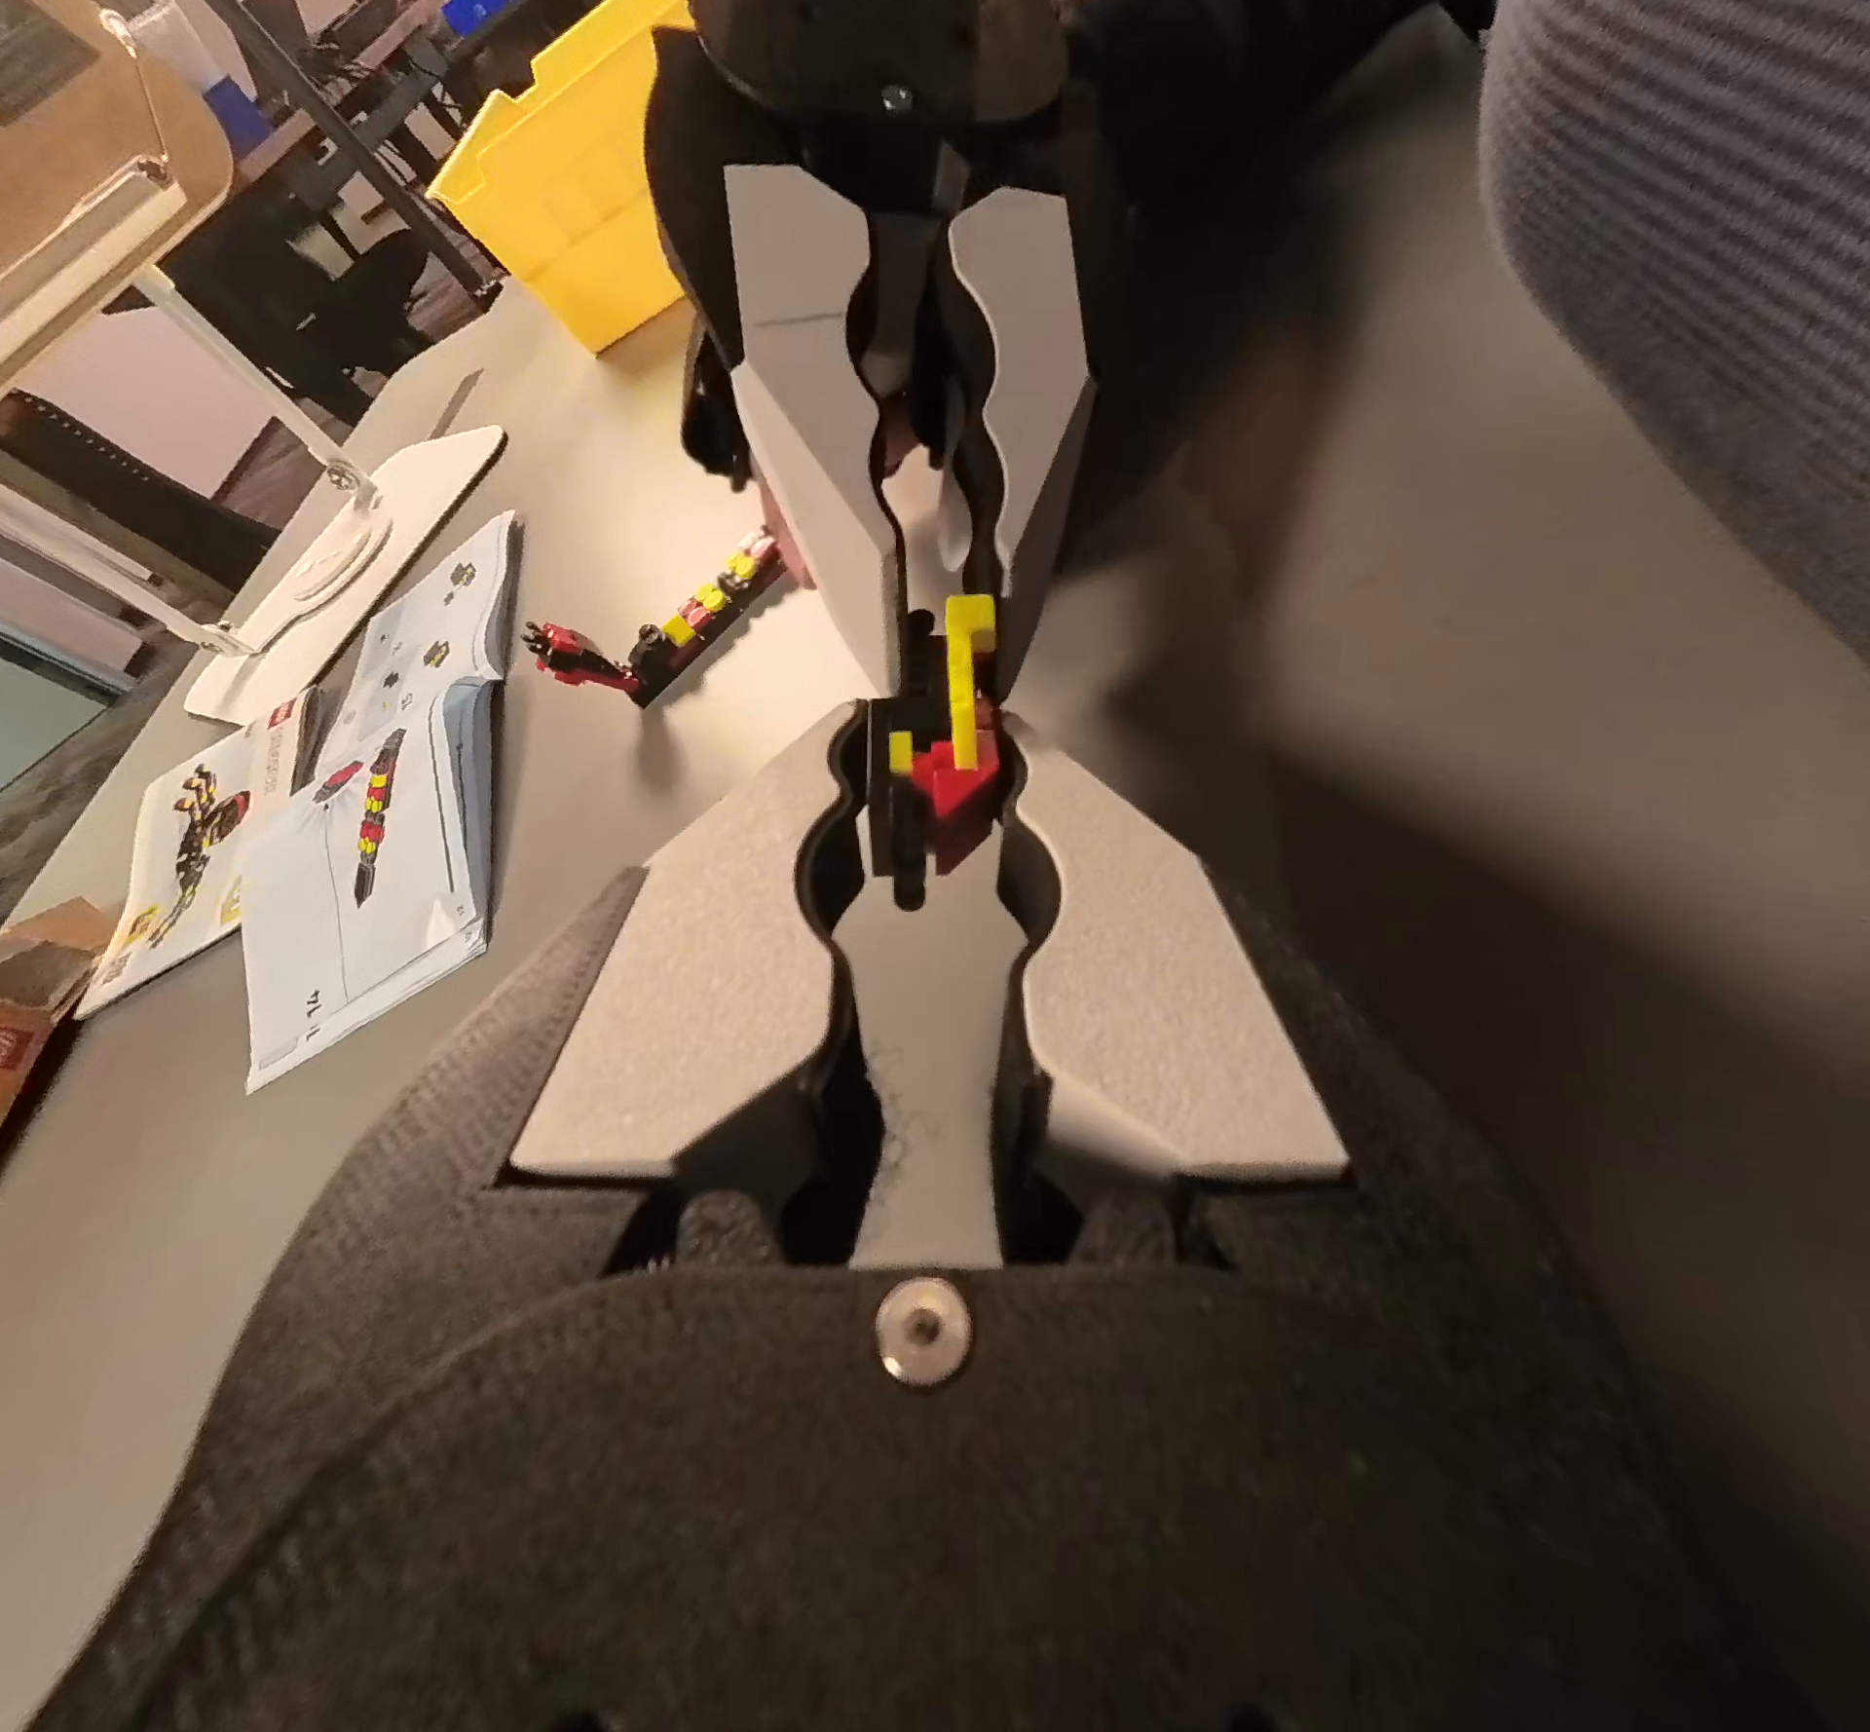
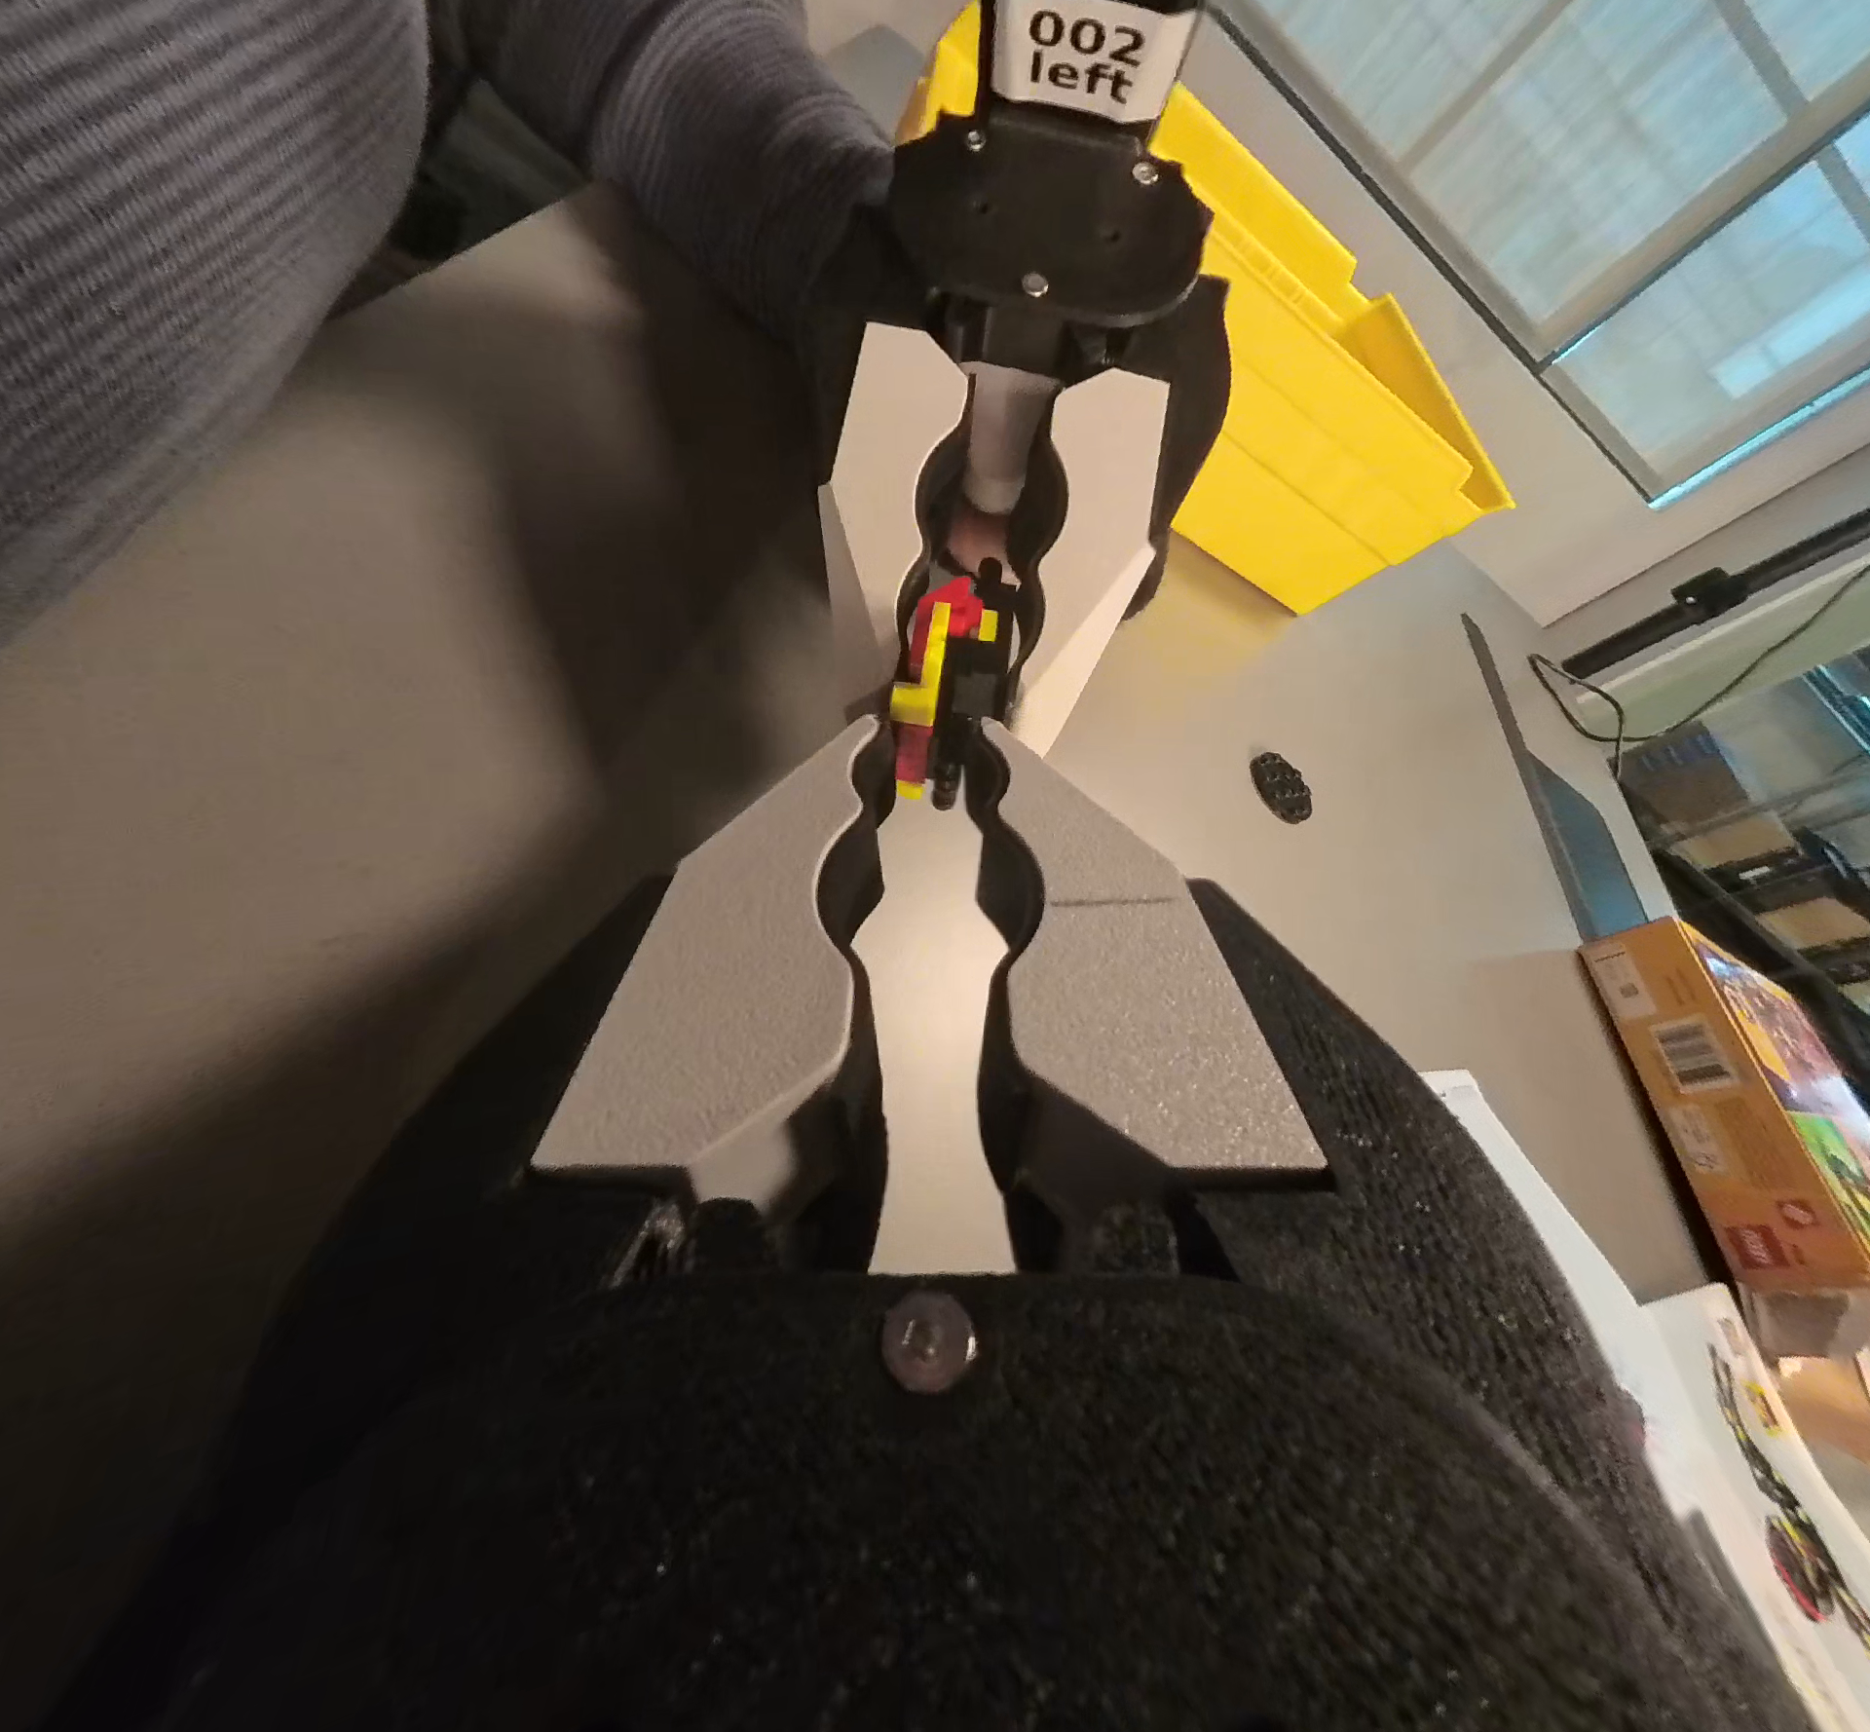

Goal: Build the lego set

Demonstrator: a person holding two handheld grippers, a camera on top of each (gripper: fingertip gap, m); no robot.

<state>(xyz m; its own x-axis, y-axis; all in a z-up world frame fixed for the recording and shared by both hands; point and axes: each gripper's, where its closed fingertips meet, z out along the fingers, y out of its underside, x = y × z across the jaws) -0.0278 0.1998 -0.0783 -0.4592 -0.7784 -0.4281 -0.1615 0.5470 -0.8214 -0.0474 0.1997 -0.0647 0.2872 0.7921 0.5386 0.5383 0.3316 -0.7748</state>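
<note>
Closest to the lens in the left wrist view, the left gripper (image 1: 936, 752) has its grey wavy fingers closed on a small lego assembly of black, red and yellow bricks (image 1: 936, 773), which is lifted above the grey table (image 1: 304, 1279) and touches nothing else. From the opposite side the right gripper (image 1: 956, 661) meets it tip to tip, and its fingers are clamped on the upper end of the same assembly, at a yellow L-shaped piece (image 1: 966, 661). On the left side of the table, near its edge, lies an open instruction booklet of white paper (image 1: 374, 823), and beside it stands the flat white base of a lamp (image 1: 354, 560). More to the middle lies a long black lego strip with red and yellow studs (image 1: 698, 631), with a small red and black claw part (image 1: 567, 651) at its near end. Behind the strip, toward the far edge, stands a yellow plastic bin (image 1: 577, 196). In the right wrist view, the right gripper (image 2: 926, 757) and the left gripper (image 2: 961, 661) hold the assembly (image 2: 941, 681) between them, a small round black piece (image 2: 1280, 788) lies on the table to the right, and an orange cardboard box (image 2: 1740, 1096) stands near the right edge.
</note>
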